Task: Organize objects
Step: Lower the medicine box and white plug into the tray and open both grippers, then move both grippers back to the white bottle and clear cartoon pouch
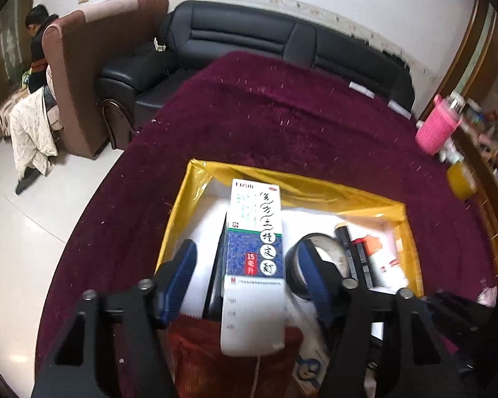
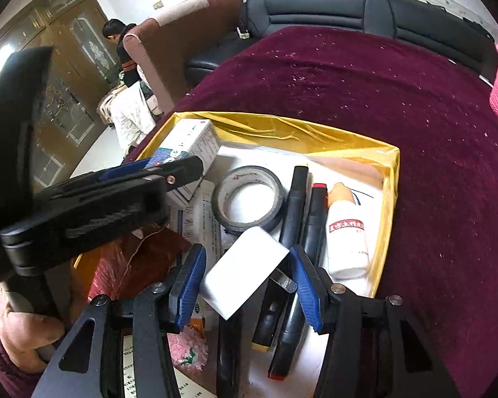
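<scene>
A yellow-lined box (image 2: 315, 132) on the maroon-covered worktop (image 2: 348, 76) holds a tape roll (image 2: 249, 199), 2 black markers (image 2: 297, 205) and a white bottle (image 2: 347, 232). Left tongs (image 1: 245, 262) stand open around a medicine carton (image 1: 254, 248), pads clear. Right tongs (image 2: 245, 272) stand half open around a white block (image 2: 245, 272); whether they grip it is unclear.

Both views ride on the handheld grippers, close above a yellow-lined box (image 1: 196, 199) (image 2: 315, 132) on a maroon plush cloth (image 1: 298, 116) (image 2: 398, 99), tilted steeply down and forward.

Left wrist view: looks over the box's left part, the medicine carton (image 1: 254, 232) at frame centre, very near.

Right wrist view: sits further right, the tape roll (image 2: 245, 199) at centre, left gripper (image 2: 169, 169) intruding at left.

Shared: box, tape roll (image 1: 310, 258), carton (image 2: 189, 142), black sofa (image 1: 249, 33) (image 2: 348, 6) across the top.
</scene>
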Demonstrator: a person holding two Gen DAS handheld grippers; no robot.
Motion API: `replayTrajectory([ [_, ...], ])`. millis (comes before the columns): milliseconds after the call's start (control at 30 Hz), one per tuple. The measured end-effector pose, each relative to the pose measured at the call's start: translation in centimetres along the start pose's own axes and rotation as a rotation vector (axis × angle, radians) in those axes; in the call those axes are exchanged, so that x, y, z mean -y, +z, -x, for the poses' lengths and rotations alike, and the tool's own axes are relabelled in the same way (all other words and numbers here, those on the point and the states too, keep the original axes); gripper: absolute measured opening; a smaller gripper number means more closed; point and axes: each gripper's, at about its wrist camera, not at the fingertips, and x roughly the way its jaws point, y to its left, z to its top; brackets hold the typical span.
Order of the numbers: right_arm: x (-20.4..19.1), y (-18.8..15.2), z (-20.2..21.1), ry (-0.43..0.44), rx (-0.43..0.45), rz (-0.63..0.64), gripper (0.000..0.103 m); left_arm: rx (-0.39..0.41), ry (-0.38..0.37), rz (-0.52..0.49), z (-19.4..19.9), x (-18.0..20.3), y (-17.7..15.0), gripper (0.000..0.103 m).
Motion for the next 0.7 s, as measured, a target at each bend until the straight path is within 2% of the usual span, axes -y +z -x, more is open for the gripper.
replayTrajectory([
  [67,0.2,0.0,0.2,0.018,0.009,-0.025,0.067,0.034,-0.016,0.024,1.6,-0.3,-0.3,0.077],
  [133,0.7,0.1,1.0,0.063,0.032,-0.057,0.076,0.062,-0.021,0.032,3.0,-0.2,-0.6,0.078],
  [233,1.1,0.0,3.0,0.086,0.087,-0.076,0.079,0.093,-0.032,0.037,5.3,0.1,-1.2,0.079],
  [367,1.7,-1.1,6.0,0.094,0.138,-0.086,0.081,0.121,-0.090,0.017,8.9,2.2,-2.5,0.085],
  [467,3.4,-3.5,9.5,0.080,0.186,-0.102,0.083,0.144,-0.138,-0.051,11.5,5.0,-3.6,0.092],
  [533,6.0,-5.9,12.9,0.046,0.239,-0.137,0.084,0.150,-0.175,-0.106,12.7,7.6,-4.5,0.094],
  [700,13.3,-12.4,21.4,-0.071,0.383,-0.282,0.091,0.105,-0.274,-0.220,12.8,14.1,-6.7,0.095],
])
